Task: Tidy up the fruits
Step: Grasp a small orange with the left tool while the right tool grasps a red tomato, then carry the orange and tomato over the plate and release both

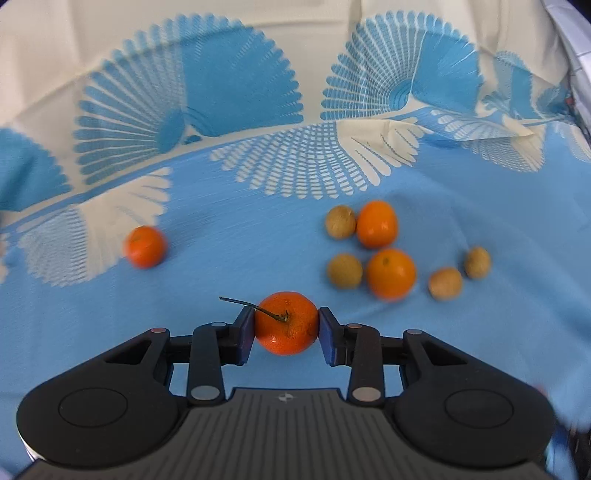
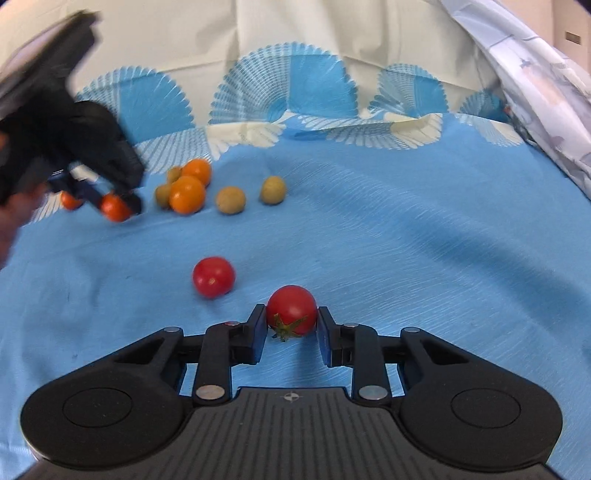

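My left gripper (image 1: 286, 328) is shut on a stemmed orange mandarin (image 1: 286, 334) above the blue cloth; it also shows in the right wrist view (image 2: 116, 206). Ahead lie a lone mandarin (image 1: 144, 246), two more mandarins (image 1: 376, 223) (image 1: 390, 273) and several brownish longans (image 1: 344, 270). My right gripper (image 2: 291, 321) is shut on a red cherry tomato (image 2: 291, 308) with a green calyx. A second tomato (image 2: 213, 277) lies just to its left on the cloth.
A blue cloth with fan patterns (image 1: 258, 229) covers the surface and rises at the back into cream folds (image 2: 295, 29). A pale patterned fabric (image 2: 535, 74) hangs at the right edge.
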Demonstrator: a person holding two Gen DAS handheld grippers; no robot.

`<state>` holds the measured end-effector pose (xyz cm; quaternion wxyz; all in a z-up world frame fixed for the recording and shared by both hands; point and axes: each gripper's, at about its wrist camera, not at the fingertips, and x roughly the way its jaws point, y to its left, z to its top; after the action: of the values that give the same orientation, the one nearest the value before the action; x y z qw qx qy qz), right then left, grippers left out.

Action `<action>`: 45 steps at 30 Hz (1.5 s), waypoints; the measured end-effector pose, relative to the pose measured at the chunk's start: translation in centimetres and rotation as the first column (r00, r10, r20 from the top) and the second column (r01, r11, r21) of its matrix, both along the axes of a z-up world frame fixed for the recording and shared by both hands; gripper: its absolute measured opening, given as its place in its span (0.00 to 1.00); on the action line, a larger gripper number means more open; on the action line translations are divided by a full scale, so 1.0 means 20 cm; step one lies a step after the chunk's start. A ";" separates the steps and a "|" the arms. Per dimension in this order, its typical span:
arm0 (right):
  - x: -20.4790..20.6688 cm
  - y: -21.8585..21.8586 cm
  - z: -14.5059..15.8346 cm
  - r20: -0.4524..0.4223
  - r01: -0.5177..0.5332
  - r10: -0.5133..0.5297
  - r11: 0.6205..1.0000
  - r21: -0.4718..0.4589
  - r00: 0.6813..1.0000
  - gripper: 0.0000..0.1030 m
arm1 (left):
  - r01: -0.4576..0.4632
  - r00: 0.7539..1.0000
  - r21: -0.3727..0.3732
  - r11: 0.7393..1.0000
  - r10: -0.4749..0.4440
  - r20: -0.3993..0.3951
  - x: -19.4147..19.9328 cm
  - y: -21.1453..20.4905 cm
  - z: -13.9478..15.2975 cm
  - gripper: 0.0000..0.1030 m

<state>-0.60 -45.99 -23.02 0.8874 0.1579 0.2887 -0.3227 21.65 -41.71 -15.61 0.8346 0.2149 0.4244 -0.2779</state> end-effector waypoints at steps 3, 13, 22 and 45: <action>-0.03 -0.02 0.02 0.033 0.034 -0.033 0.999 -0.011 0.999 0.29 | -0.013 1.000 0.017 1.000 0.013 0.014 -0.18 0.24 0.12 0.39; -0.25 0.17 0.23 0.073 -0.011 0.007 0.999 0.052 0.997 0.29 | -0.209 0.978 0.085 0.974 0.209 0.013 -0.69 1.23 0.41 0.39; -0.60 0.88 0.55 0.081 -0.319 0.313 0.945 0.071 0.946 0.29 | -0.342 0.940 0.042 0.939 0.342 -0.002 -1.04 1.88 0.53 0.39; -0.70 1.59 0.92 0.021 -0.630 0.634 0.771 -0.091 0.773 0.29 | -0.451 0.892 -0.062 0.890 0.449 -0.040 -1.28 2.32 0.61 0.39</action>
<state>-14.64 -14.11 -4.71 0.9568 0.0248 0.2894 -0.0129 -3.98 4.71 -3.32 0.8779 0.0780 0.4630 -0.0943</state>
